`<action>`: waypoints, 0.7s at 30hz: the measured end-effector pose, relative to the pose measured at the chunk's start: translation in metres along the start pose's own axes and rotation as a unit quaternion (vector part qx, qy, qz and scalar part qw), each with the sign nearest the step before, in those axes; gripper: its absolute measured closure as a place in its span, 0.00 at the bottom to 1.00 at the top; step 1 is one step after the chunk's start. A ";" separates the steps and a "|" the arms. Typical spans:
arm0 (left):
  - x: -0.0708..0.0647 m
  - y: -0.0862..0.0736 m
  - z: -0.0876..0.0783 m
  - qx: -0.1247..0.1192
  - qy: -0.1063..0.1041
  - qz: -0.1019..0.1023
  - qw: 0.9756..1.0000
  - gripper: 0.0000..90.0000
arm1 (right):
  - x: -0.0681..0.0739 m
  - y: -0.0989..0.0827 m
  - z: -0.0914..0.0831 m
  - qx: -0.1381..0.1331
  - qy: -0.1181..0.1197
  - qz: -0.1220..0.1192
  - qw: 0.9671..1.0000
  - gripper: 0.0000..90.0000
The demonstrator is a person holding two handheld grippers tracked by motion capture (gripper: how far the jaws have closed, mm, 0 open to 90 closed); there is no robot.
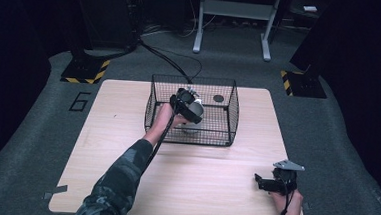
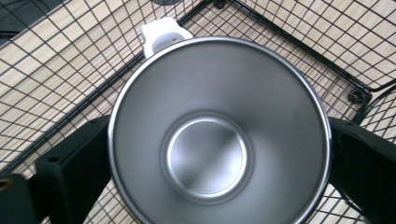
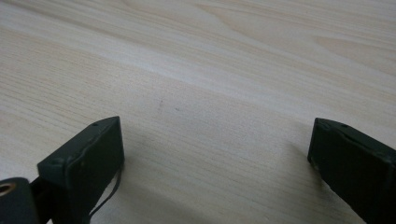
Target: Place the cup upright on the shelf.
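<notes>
**Steel cup held inside the wire basket**

Pale wood table [image 1: 126, 148] on grey carpet, dark room around. At twelve o'clock sits a black wire basket [image 1: 228, 112]. Inside it, the left gripper [image 1: 190, 118] clamps a steel cup [image 2: 217, 135]; its own view looks down into the cup, white handle [image 2: 161, 32] showing. At five o'clock, the right gripper [image 1: 260, 181] gapes wide over bare wood near the edge.

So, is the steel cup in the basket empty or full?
Empty: the left gripper view looks into the steel cup and shows its bare metal bottom, inside the wire basket.
</notes>
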State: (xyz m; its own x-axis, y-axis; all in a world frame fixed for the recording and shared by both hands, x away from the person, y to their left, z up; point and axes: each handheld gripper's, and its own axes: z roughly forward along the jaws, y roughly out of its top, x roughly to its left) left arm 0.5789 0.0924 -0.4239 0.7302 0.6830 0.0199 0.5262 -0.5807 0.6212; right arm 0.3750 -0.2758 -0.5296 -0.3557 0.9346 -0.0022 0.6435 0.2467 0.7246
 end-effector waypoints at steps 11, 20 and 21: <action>0.000 0.002 -0.025 -0.025 -0.003 0.003 1.000 0.00 | 0.000 0.000 0.000 0.000 0.000 0.001 1.000 0.03; -0.007 -0.002 -0.066 -0.057 -0.009 0.019 0.998 0.00 | 0.000 0.000 0.000 0.000 0.000 0.001 1.000 0.03; -0.009 -0.003 -0.071 -0.060 -0.012 0.022 0.998 0.00 | 0.000 0.000 0.000 0.000 0.000 0.001 1.000 0.03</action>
State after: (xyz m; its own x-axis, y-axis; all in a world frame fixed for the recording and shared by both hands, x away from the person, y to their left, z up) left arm 0.5400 0.1194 -0.3702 0.7616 0.6473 0.0315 0.4393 -0.5513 0.7093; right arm 0.3748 -0.2755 -0.5296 -0.3536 0.9354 -0.0008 0.6446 0.2443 0.7244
